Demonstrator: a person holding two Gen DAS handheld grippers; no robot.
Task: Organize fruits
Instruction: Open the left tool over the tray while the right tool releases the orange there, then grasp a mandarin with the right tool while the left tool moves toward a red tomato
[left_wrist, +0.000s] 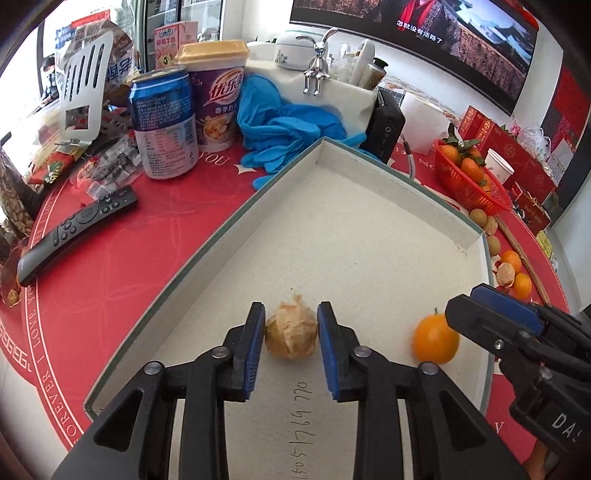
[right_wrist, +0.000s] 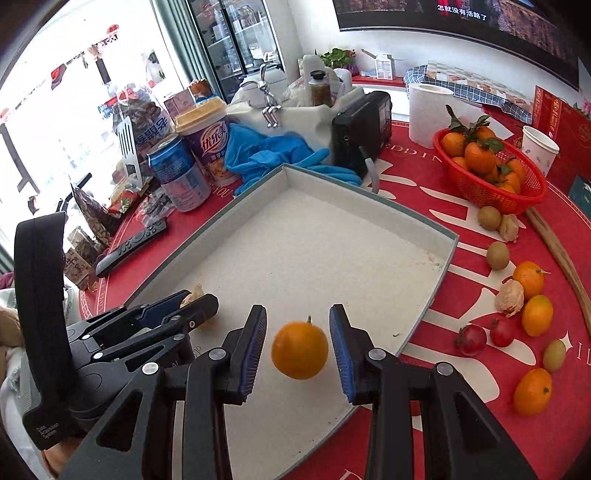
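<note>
Super bright daylight pours in from the window at about 10 o'clock, totally blown out there. Heavy fisheye bending toward every edge, with black corners (typical wrist cam). Centre is sharp, shadows soft, and the background looks slightly mushy.

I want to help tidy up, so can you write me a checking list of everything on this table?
Surface: red tablecloth.
Job's things: orange and papery husked fruit in shallow box; loose oranges, kiwis, cherry tomatoes beside it; red basket of oranges.
Clutter: blue can, milk-tea cup, blue gloves, remote, spatula.
Grippers: left gripper open around husked fruit; right gripper open around orange.
Cables: grey cable by black device.
Surroundings: wall screen, glass-door fridge.
</note>
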